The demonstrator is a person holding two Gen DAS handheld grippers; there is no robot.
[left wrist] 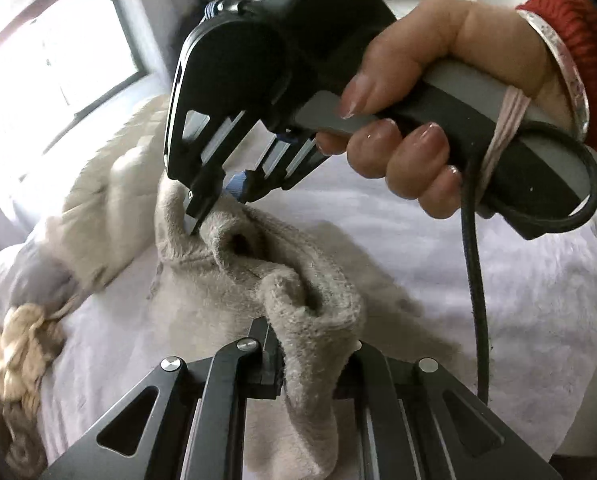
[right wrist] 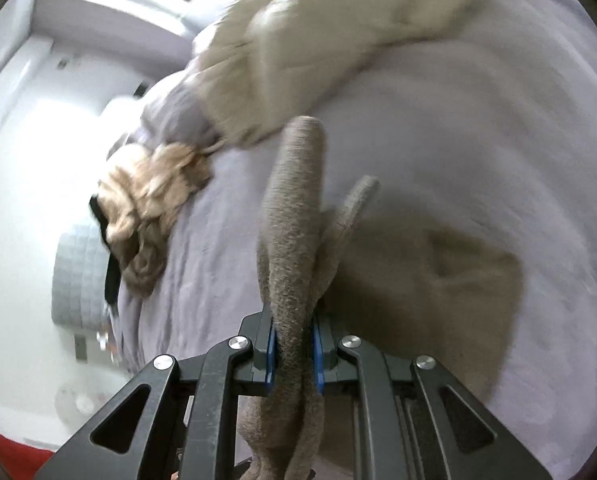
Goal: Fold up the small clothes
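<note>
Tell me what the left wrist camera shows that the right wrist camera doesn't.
Only the left wrist view shows the person's hand with a red sleeve, gripping the right tongs from outside, plus a trailing black cable and a bright window. Only the right wrist view shows the white wall and a grey quilted panel past the bed's edge. Both show the grey-beige fleece garment pinched by tongs, the pale lilac bedsheet, and a tan knitted bundle.

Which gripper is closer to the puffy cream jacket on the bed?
Right. The right gripper, pinching the fuzzy beige garment, is just beside the cream jacket. The left gripper holds the garment's other end, farther from the jacket.
</note>
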